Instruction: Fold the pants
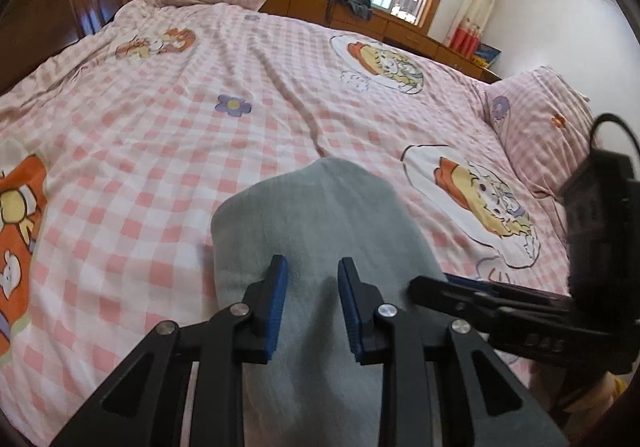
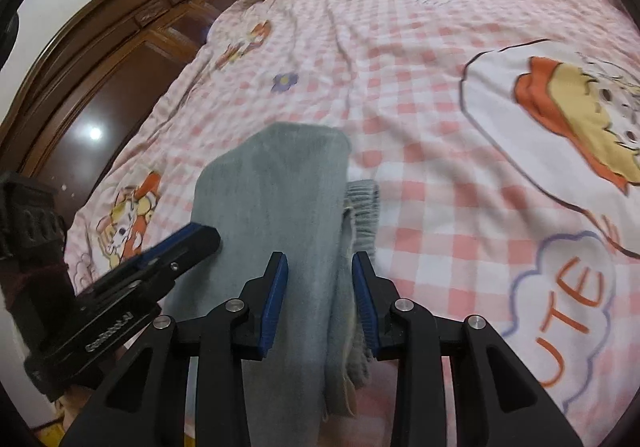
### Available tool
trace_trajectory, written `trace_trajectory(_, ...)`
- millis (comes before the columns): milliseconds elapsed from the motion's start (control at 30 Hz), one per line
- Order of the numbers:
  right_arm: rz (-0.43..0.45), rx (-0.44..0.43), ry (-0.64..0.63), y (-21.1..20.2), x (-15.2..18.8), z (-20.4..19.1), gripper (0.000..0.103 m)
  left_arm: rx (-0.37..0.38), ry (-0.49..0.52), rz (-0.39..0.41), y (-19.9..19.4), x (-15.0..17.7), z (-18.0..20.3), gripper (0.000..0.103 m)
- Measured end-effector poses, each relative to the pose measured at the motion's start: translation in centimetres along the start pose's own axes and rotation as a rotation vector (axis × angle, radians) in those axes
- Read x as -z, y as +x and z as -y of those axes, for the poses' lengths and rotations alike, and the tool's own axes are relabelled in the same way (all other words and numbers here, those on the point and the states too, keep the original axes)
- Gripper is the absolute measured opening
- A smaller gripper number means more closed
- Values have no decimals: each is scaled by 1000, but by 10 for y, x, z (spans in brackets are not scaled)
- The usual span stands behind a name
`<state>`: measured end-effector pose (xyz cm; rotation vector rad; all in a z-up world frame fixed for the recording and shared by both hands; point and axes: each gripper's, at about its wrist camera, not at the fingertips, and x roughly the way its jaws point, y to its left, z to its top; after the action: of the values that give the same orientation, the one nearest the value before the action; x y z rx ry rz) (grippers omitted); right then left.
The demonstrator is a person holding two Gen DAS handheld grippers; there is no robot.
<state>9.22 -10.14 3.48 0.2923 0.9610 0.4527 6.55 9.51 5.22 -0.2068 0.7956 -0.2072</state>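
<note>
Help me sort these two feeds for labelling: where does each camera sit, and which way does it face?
Left wrist: on the left gripper, looking down its fingers across the bed; the right gripper enters at right.
Right wrist: on the right gripper, facing the bed; the left gripper enters at left.
Shared: grey pants, pink checked bedspread, wooden wardrobe.

A wide bed [image 1: 280, 95] carries everything, spread with a pink-and-white checked cover printed with cartoon figures and flowers. A matching pillow [image 1: 536, 127] lies at its right edge. Grey pants [image 1: 320, 207] drape onto the cover.
</note>
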Motion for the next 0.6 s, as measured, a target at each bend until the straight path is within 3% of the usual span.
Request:
trace_trajectory(200,24,-41,-19,-19,9,-8,35,-2,-31,-8,6,4,-7,27)
trace_trajectory(400,-11,-16,-50,-5,11,-13,34,-5,-36,-10,5,6,-6,27)
trace_trajectory(467,-26,-19,-36,2,12,-9,27,-4,-35,-12,5,7,-6,27)
trace_trajectory(533,-41,-43,-32,7,13,-6,12,-3,-40,-13,5,7,-6,27)
trace_trajectory(600,-31,-70,-28,2,10,-7,12,1,-46,-13,4,7,-7,27)
